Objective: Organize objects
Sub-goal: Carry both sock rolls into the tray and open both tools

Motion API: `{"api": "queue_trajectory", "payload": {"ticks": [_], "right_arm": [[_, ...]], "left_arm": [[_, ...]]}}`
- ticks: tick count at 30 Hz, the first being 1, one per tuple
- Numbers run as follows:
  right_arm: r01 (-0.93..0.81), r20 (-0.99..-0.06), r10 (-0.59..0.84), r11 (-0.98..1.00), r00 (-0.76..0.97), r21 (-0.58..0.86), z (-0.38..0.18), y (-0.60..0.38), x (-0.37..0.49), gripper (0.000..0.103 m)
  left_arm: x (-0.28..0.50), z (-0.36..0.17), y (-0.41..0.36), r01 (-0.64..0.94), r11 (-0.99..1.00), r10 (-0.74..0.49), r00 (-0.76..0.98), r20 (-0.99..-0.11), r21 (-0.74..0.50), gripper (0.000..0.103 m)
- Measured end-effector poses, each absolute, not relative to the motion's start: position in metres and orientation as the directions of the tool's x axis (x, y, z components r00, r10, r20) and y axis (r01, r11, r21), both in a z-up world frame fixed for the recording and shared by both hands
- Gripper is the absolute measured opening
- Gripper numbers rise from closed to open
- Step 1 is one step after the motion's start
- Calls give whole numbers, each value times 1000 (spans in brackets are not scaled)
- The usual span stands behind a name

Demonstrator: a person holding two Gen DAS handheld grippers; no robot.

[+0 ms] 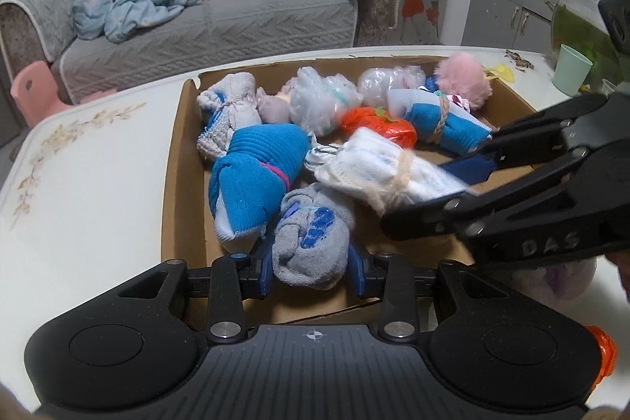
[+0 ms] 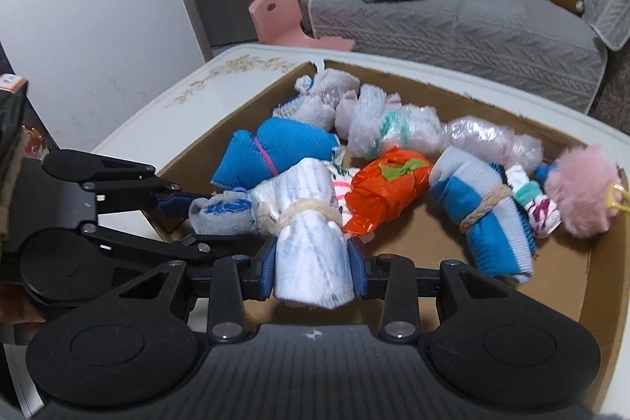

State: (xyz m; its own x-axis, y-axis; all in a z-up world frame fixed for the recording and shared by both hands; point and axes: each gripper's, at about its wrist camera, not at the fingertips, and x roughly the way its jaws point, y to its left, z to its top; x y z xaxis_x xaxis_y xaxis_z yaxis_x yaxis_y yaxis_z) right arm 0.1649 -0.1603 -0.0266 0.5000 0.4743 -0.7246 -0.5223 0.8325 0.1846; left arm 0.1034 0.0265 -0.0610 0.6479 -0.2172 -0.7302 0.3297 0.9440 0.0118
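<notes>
two hand-held grippers, left [image 1: 311, 268] clamping grey sock bundle [image 1: 311, 247], right [image 2: 313, 270] clamping white bundle [image 2: 311, 247]

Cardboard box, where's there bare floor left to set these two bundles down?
In the cardboard box, bare floor shows at the near right, between the blue-and-white sock bundle and the right wall, and before the orange bag bundle. The back and left are crowded with bundles.

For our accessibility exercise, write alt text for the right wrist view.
The right gripper clamps a white sock bundle over a cardboard box of rolled socks and wrapped bundles. The left gripper grips a grey sock roll beside it.
</notes>
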Motion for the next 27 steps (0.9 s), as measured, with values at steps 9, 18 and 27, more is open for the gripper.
{"api": "queue_trajectory", "payload": {"ticks": [9, 18, 27], "right_arm": [[-494, -748, 445, 850, 493, 180, -29, -158, 163, 34], [-463, -766, 416, 869, 490, 176, -27, -163, 164, 43], [-429, -772, 391, 887, 502, 170, -23, -168, 162, 49]], "left_arm": [[102, -59, 22, 299, 953, -164, 649, -743, 51, 49], [101, -54, 25, 241, 968, -109, 652, -750, 69, 70], [97, -51, 26, 181, 983, -100, 639, -763, 22, 73]]}}
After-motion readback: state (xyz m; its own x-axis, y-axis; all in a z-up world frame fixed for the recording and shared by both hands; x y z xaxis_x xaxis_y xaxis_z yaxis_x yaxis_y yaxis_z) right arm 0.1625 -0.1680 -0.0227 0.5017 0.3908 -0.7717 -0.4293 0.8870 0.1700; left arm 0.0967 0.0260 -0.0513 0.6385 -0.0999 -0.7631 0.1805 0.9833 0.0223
